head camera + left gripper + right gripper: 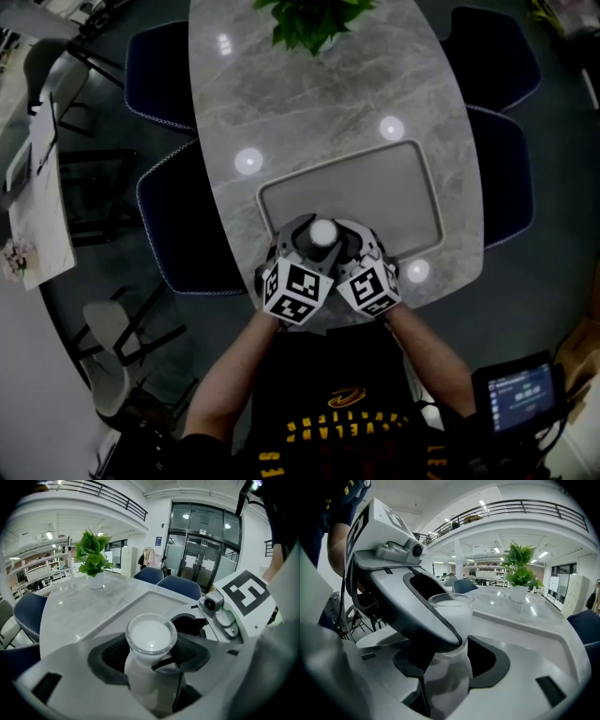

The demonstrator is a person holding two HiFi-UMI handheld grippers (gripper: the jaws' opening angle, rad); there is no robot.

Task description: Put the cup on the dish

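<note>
At the left, the left gripper point(149, 660) is closed on the cup point(322, 231), which is filled with something white and whose rim stands above the jaws. At the right, the right gripper point(445, 667) is clamped on that cup from the other side, so the two tools are crowded together. The cup is held at the near edge of the dish point(375, 183), a grey tray on the table point(309, 103). Whether its base rests there cannot be told. The cup could be twisted or tipped, and its contents spilled, if the two grips are moved unevenly. If it is set down on the raised rim, it could be left tilted.
</note>
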